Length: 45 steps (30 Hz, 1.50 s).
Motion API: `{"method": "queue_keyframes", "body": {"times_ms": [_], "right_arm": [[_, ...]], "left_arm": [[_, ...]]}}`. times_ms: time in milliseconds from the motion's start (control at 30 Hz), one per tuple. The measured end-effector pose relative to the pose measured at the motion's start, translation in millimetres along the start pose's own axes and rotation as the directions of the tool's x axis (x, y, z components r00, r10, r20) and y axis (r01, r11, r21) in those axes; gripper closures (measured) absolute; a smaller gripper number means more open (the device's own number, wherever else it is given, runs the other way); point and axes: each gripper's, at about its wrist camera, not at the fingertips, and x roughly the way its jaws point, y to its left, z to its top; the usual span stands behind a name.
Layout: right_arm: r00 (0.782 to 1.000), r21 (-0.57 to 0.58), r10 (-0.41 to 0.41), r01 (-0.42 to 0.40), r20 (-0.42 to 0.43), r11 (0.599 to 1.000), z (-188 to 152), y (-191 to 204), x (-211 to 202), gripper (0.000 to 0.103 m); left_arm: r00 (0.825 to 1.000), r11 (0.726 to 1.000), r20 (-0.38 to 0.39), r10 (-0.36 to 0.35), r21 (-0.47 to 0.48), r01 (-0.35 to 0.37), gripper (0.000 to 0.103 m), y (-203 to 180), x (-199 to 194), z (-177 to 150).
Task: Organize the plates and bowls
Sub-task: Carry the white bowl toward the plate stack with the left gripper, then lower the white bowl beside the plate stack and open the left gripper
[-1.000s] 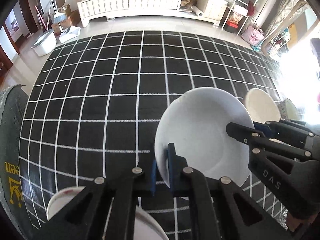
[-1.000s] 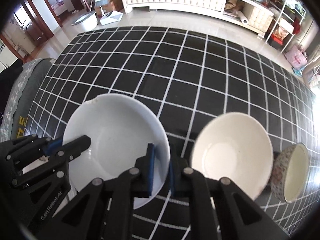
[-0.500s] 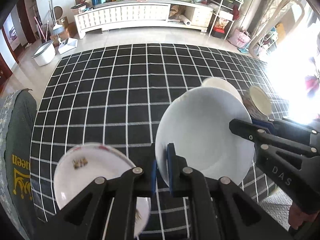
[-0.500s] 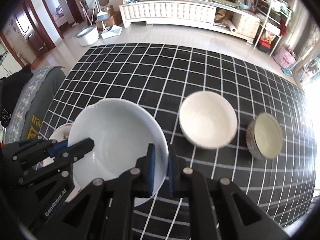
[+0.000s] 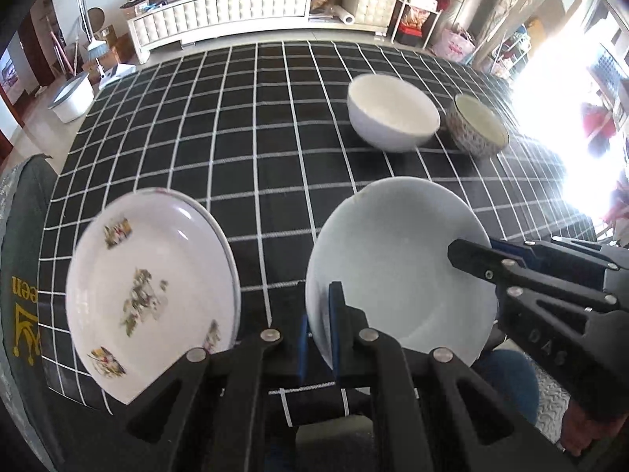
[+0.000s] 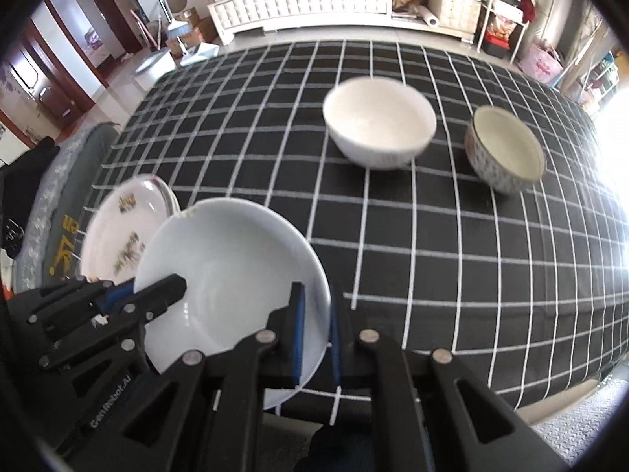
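A plain white plate [image 5: 397, 267] with a chipped far rim is held in the air by both grippers. My left gripper [image 5: 319, 326] is shut on its left rim. My right gripper [image 6: 316, 326] is shut on its right rim; the plate shows there too [image 6: 232, 275]. A flowered plate [image 5: 149, 295] lies on the table at the left front, also in the right wrist view [image 6: 122, 236]. A white bowl [image 5: 393, 114] [image 6: 379, 122] and a patterned bowl [image 5: 477, 126] [image 6: 505, 147] stand further back on the right.
The table has a black cloth with white grid lines [image 5: 255, 137]. Its front edge is just under the grippers. A grey chair back with yellow print [image 5: 19, 295] stands at the left. A white cabinet [image 5: 236, 4] lines the far wall.
Both grippers have lifted the white plate and pulled it back toward the front edge. The flowered plate and both bowls have come fully into view.
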Motion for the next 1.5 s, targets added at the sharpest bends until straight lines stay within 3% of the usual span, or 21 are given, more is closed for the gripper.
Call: {"method": "queue_keyframes", "body": {"times_ms": [233,667,1167,1233,1300,1367,1500], "right_arm": [[0.999,0.035,0.018,-0.016,-0.050,0.999,-14,-7,26,0.088],[0.998,0.024,-0.007,0.009,-0.059,1.000,-8,-12,47,0.088],[0.998,-0.006,-0.051,0.051,-0.026,0.999,-11,-13,36,0.088],[0.999,0.004,-0.045,0.045,-0.030,0.999,-11,-15,36,0.087],[0.998,0.014,-0.049,0.049,-0.032,0.999,-10,-18,33,0.083],[0.997,0.013,-0.069,0.070,-0.016,0.997,-9,-18,29,0.078],[0.995,0.035,-0.092,0.091,0.030,0.995,-2,-23,14,0.048]], "left_arm": [[0.999,1.000,-0.038,0.007,0.004,-0.007,0.095,0,23,-18],[0.999,1.000,-0.049,0.011,0.022,-0.010,0.095,1,48,-5],[0.999,1.000,-0.037,0.017,0.002,-0.017,0.095,4,42,-7],[0.999,0.999,-0.017,0.031,0.007,-0.031,0.088,4,34,-6],[0.999,0.999,-0.007,0.037,-0.010,-0.037,0.072,6,28,-5],[1.000,0.999,0.015,0.025,-0.027,-0.025,0.071,9,21,-2],[0.999,0.999,0.031,0.029,-0.022,-0.028,0.069,10,11,6]]}}
